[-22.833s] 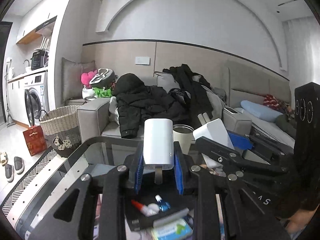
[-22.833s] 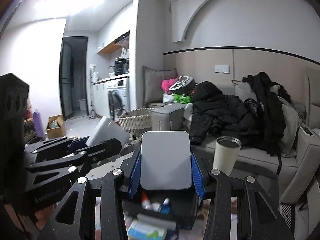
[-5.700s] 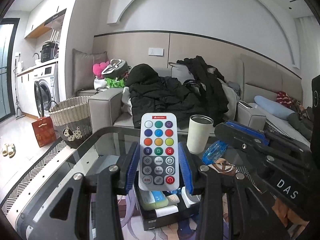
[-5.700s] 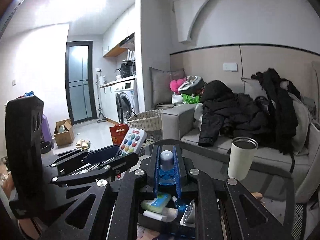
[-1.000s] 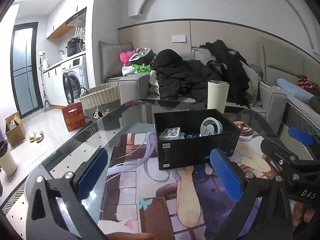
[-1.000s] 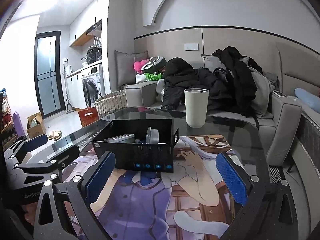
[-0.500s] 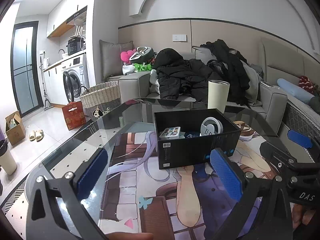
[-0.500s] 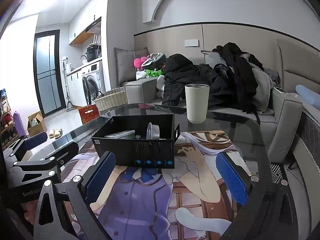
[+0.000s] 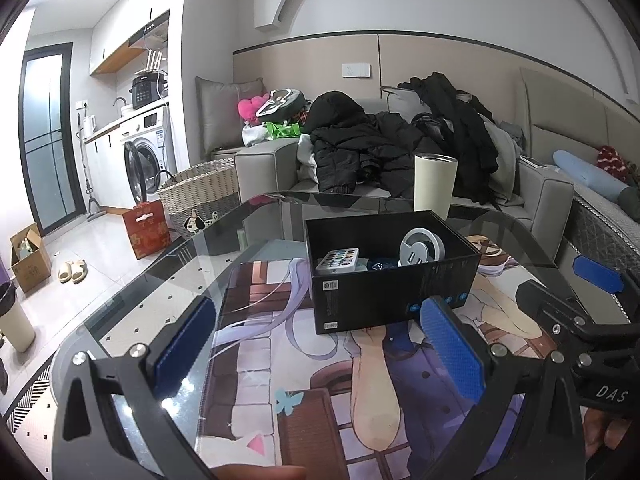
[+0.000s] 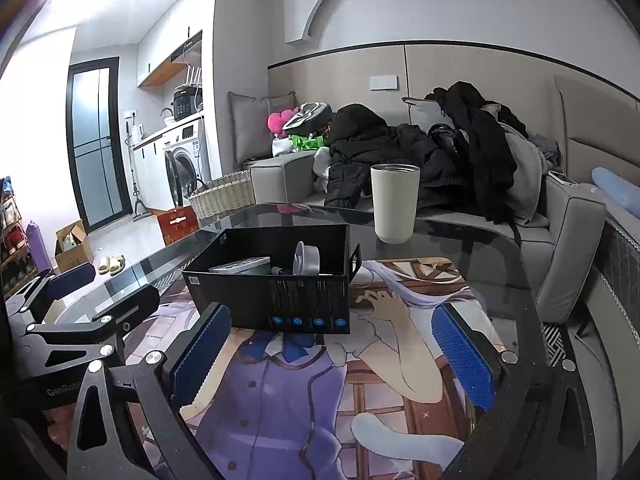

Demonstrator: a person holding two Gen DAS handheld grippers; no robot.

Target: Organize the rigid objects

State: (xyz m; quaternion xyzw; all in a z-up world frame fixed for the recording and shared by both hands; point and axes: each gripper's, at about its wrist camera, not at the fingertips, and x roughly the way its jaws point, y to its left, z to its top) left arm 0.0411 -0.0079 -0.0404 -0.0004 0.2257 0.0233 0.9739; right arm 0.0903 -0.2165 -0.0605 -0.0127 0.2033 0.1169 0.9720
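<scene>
A black open box (image 9: 396, 296) (image 10: 276, 300) stands on a printed mat on the glass table. Inside it lie a white remote with coloured buttons (image 9: 337, 259) (image 10: 240, 266), a round grey-white disc (image 9: 420, 249) (image 10: 306, 263) standing on edge, and something dark blue that is mostly hidden. My left gripper (image 9: 316, 340) hangs open, near side of the box, nothing between its blue pads. My right gripper (image 10: 332, 344) is open too, empty, just in front of the box. Each gripper shows at the edge of the other's view.
A cream tumbler (image 9: 435, 185) (image 10: 395, 202) stands on the glass behind the box. The printed mat (image 10: 304, 400) covers the table's near part. A sofa piled with dark coats (image 9: 380, 148) lies beyond, and a wicker basket (image 9: 200, 192) sits on the floor at left.
Since the older frames the remote and the blue bottle left the grippers and lie in the box. Over the last second both open grippers drew slightly nearer the box.
</scene>
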